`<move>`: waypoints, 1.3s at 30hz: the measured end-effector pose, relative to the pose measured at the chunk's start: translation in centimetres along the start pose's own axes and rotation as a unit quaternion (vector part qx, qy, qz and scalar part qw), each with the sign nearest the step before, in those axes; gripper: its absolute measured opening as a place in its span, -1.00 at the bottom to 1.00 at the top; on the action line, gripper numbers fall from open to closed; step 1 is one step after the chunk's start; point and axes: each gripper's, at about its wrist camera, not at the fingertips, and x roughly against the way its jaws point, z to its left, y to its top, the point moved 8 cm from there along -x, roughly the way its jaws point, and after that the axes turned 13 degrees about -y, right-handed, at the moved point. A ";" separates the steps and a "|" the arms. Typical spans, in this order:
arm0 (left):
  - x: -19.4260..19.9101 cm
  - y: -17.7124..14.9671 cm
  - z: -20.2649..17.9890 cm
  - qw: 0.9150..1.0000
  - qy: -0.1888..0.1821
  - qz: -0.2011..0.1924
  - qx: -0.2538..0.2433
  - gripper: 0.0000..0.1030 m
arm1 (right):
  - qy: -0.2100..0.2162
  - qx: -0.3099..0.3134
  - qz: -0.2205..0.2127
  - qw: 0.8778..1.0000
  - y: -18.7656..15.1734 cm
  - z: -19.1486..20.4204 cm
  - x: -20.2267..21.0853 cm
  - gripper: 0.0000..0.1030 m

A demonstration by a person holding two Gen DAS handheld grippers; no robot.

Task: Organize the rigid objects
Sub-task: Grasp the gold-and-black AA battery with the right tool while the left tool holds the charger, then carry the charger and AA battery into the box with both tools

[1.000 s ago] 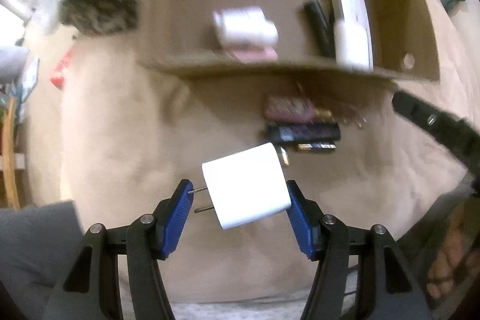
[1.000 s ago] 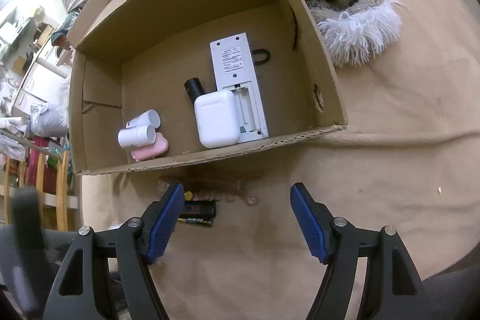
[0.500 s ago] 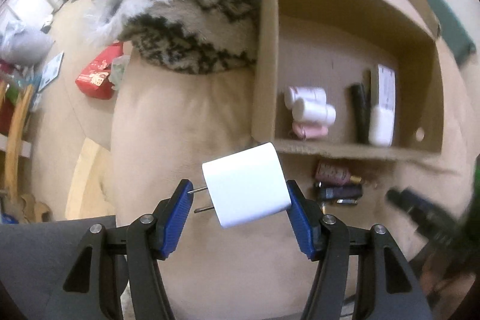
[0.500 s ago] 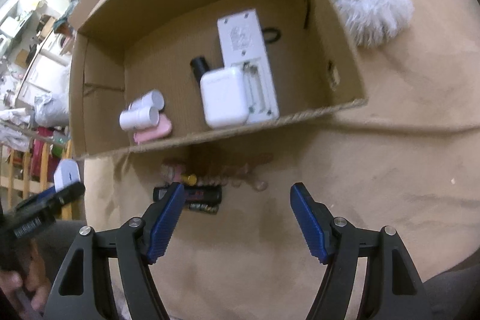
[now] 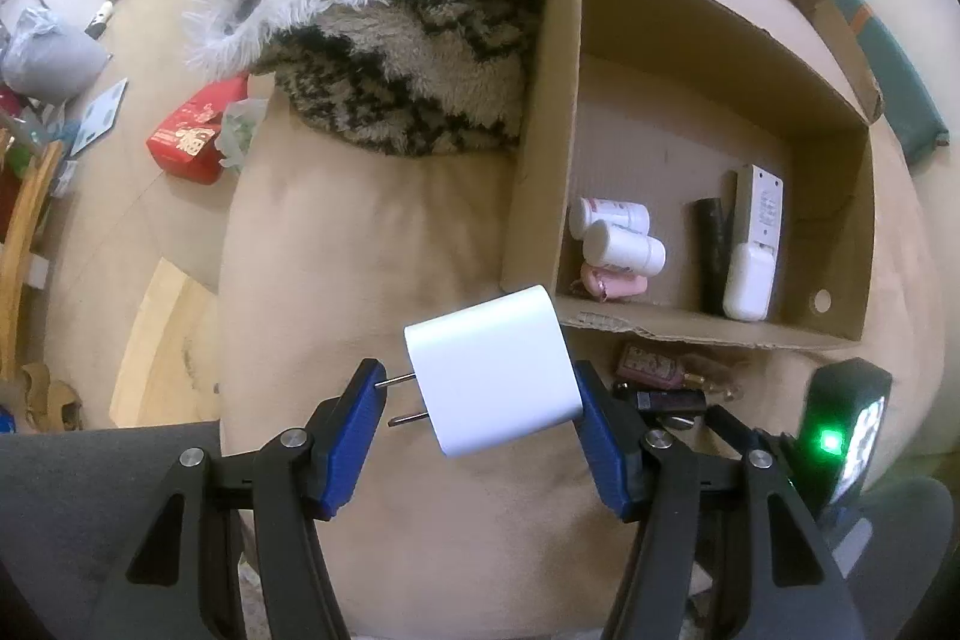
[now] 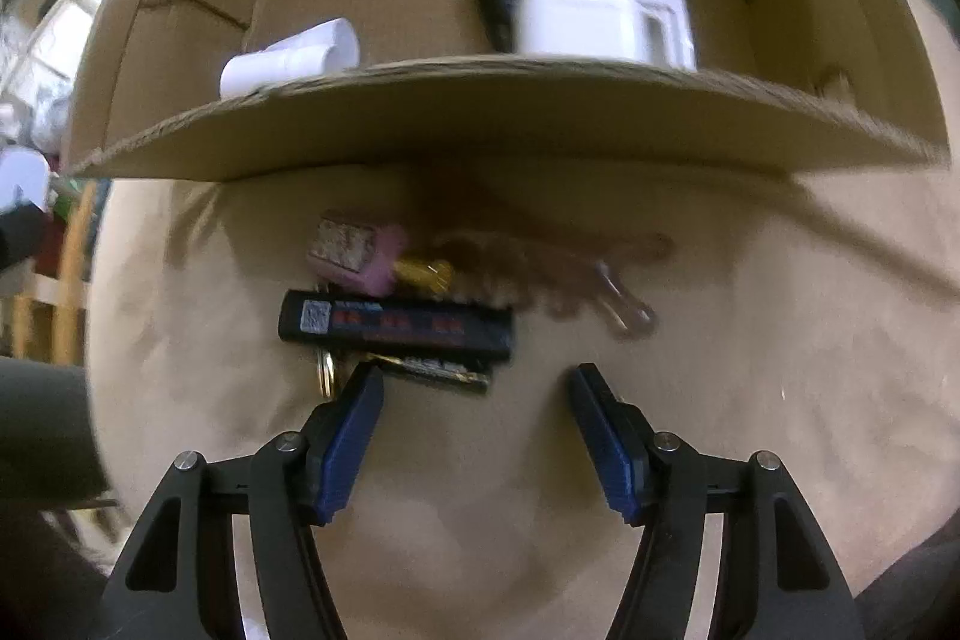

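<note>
Our left gripper (image 5: 477, 391) clamped the white cube wall charger (image 5: 493, 377), prongs leftward, near the open cardboard box (image 5: 543, 148); our right gripper (image 6: 477, 436), fingers apart, hovered nearer the black rectangular bar (image 6: 396, 326).

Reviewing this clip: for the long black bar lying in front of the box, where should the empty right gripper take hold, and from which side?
Grip the black bar mid-length across its narrow width, coming from above. It lies flat and sideways, so the open right gripper likely needs turning; a battery sits close against its near edge.
</note>
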 end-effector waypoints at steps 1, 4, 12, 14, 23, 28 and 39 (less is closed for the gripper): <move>0.0 0.0 0.0 1.000 -0.002 0.001 0.001 0.14 | -0.009 0.001 -0.007 1.000 0.2 0.3 -0.1 0.35; -0.1 -0.2 -0.1 1.000 -0.004 0.005 0.000 0.14 | -0.029 0.000 -0.017 0.999 0.3 0.7 -0.3 0.35; -0.1 -0.3 -0.6 1.000 -0.005 0.005 -0.006 0.14 | -0.038 0.031 -0.024 0.999 -0.6 2.0 0.3 -0.15; -0.1 -0.3 -0.7 1.000 -0.004 0.006 -0.007 0.14 | -0.032 0.029 -0.019 0.999 -0.9 1.9 0.4 -0.15; -0.3 -0.6 0.0 1.000 0.009 0.008 -0.002 0.14 | 0.021 -0.015 0.025 0.999 -3.1 -1.1 1.2 -0.15; -0.6 -0.7 0.1 1.000 0.020 0.008 -0.007 0.14 | 0.041 -0.030 0.008 0.999 -3.6 -2.6 3.3 -0.16; 1.0 0.1 -0.4 0.999 0.025 -0.042 -0.024 0.14 | 0.069 -0.031 -0.101 0.992 0.3 -6.4 9.8 -0.16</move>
